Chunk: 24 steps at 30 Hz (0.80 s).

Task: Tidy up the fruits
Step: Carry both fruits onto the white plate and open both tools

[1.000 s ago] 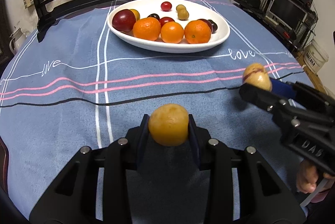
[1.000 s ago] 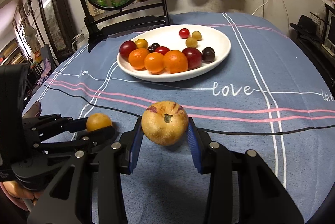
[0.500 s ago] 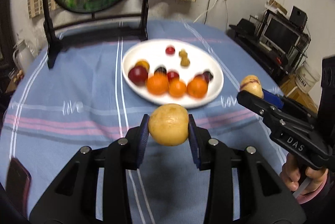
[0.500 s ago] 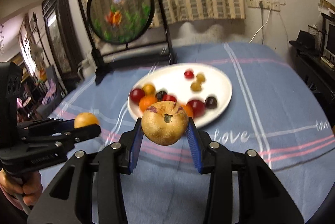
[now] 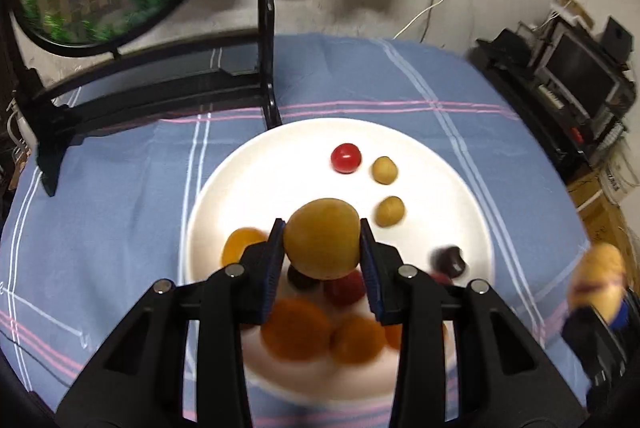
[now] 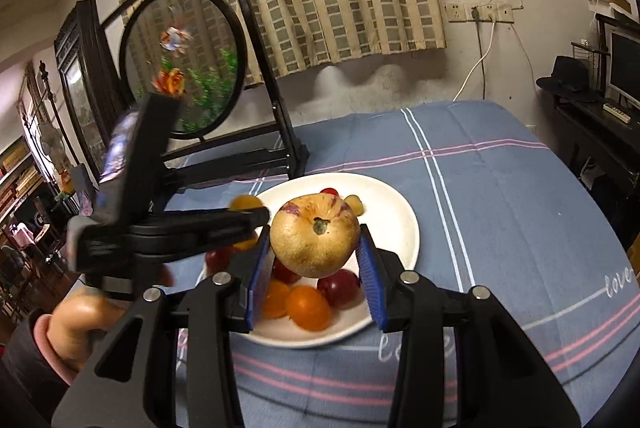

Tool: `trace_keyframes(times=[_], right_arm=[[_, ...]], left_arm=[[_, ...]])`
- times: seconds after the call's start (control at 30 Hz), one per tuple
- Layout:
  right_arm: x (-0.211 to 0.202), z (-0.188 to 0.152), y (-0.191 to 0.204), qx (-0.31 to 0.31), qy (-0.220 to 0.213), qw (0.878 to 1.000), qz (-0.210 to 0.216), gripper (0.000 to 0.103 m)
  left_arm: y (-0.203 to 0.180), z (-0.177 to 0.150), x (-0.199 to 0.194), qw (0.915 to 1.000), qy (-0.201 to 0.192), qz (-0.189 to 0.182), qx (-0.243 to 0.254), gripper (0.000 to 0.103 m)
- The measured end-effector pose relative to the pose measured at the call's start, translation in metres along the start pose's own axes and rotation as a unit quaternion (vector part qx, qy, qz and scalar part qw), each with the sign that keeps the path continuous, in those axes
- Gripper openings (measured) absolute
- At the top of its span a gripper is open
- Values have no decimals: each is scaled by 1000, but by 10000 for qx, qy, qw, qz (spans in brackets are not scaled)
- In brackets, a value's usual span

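My left gripper is shut on a smooth yellow-orange fruit and holds it in the air over the white plate. The plate holds oranges, red, dark and small yellow fruits. My right gripper is shut on a tan fruit with purple blotches, held above the near side of the plate. The left gripper shows in the right wrist view over the plate's left part. The tan fruit also shows at the right edge of the left wrist view.
The plate lies on a blue tablecloth with white and pink stripes. A black stand with a round goldfish panel rises just behind the plate. A black cabinet with electronics stands beyond the table's right side.
Both grippers have risen and moved forward with their fruits. The left one went from the table's near part to above the plate; the right one now hangs over the plate's near side.
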State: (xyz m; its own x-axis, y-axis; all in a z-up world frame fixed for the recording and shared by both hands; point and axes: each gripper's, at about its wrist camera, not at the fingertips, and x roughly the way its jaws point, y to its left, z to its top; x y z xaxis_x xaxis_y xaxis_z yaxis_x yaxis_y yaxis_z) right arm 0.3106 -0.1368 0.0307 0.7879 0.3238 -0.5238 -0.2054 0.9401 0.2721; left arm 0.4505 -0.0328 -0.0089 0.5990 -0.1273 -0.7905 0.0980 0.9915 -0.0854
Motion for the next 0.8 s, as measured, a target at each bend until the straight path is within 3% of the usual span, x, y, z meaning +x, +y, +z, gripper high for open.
trace_keyframes(times=[0.27,0.33,0.37,0.4,0.5,0.6,0.8], right_arm=[[31,-1,-5,-177,197,9996,6,41],[35,-3,-7,-179,243,9995,-19,41],[37,-3,-8,-176,265,9995,-26,42],[40,-4,-8,-173,300,9994,-46,41],[49,-3,-8,-189,363,9991,-106,42],[61,0,-5,-226,430,9987,-163,42],[95,1,0,-116,715,9973,-157,42]], left_arm=[[4,5,45,9995,289,123,-6,37],[9,7,45,9995,247,150,-102,50],[10,9,42,9995,169,195,-166,70],[13,9,33,9993,-44,247,-261,79],[14,8,10,9987,-364,263,-238,86],[17,2,-14,9963,-589,604,-167,92],[37,-15,-45,9914,-848,974,-234,93]])
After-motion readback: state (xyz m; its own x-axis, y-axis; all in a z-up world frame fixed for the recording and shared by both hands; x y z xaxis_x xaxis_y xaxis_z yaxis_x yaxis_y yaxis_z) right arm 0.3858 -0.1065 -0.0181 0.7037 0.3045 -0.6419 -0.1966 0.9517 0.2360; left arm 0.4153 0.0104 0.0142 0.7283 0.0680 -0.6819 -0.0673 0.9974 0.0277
